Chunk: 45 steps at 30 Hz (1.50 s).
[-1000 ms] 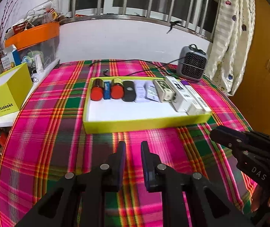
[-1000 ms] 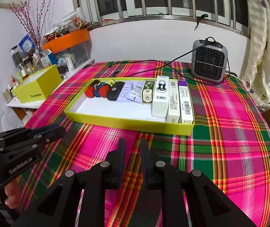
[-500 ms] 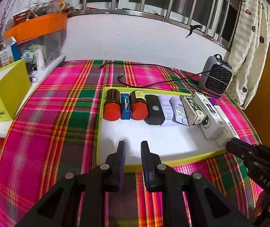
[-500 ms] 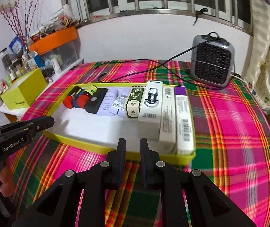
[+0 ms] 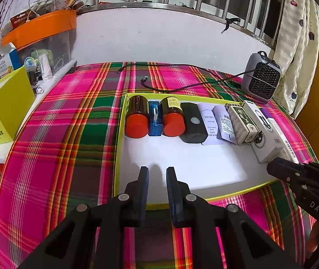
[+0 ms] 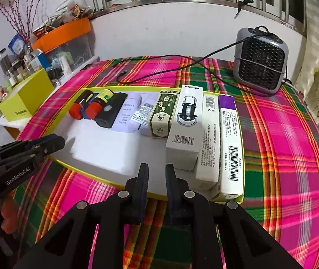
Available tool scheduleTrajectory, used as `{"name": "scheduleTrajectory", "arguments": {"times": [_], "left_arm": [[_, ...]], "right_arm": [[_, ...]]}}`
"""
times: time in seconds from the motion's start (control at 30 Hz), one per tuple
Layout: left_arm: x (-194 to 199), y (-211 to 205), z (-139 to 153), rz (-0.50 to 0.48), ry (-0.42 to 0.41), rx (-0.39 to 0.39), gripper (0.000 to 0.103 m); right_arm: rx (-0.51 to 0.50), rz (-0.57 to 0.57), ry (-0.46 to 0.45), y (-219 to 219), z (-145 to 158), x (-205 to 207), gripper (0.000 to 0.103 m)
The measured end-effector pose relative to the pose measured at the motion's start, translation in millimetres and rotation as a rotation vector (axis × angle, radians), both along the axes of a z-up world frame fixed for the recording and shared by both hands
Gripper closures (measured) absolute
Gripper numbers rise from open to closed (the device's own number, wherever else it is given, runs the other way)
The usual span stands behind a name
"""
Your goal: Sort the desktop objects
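Note:
A shallow yellow-green tray [image 5: 119, 134] with a white floor lies on the plaid tablecloth. Along its far side lies a row: two red-capped brown bottles [image 5: 137, 116] with a blue item [image 5: 155, 118] between them, a black box [image 5: 191, 123], two white tubes [image 5: 210, 125], a green carton [image 6: 162, 114], a flashlight carton [image 6: 186, 121] and two long cartons [image 6: 230, 143]. My left gripper [image 5: 157, 172] hovers over the tray's near left floor, shut and holding nothing. My right gripper [image 6: 157, 172] hangs above the front rim beside the flashlight carton, also shut and holding nothing.
A grey fan heater [image 6: 260, 62] stands at the back right, its black cable [image 5: 181, 85] running across the cloth behind the tray. A yellow box [image 5: 0, 112] and an orange-lidded bin [image 5: 40, 35] crowd a side shelf at the left. A curtain hangs at the right.
Both grippers have moved forward from in front of the tray to above its front edge and floor. The items in the tray have not shifted.

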<state>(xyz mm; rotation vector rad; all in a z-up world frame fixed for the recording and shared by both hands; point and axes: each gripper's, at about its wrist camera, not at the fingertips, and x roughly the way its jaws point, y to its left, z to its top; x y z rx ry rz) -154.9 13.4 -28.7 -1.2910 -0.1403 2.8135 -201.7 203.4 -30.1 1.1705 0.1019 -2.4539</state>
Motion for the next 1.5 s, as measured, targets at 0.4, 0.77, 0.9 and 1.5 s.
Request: {"name": "scheduleTrajectory", "arguments": {"times": [0.4,0.77,0.9,1.5], "left_arm": [[28,3,7,0.005,-0.007,0.005,0.087],[58,27,21,-0.039,0.003,-0.01,0.087],[66,29,22,-0.044,-0.002,-0.003,0.087],[89,32,35,-0.032,0.027,-0.061,0.087]], "right_arm": [[-0.001,0.019,0.033,5,10,40,0.087],[-0.019,0.019,0.095,14,35,84,0.087],[-0.01,0.022,0.088,15,34,92,0.087],[0.008,0.025,0.077,15,29,112,0.087]]}}
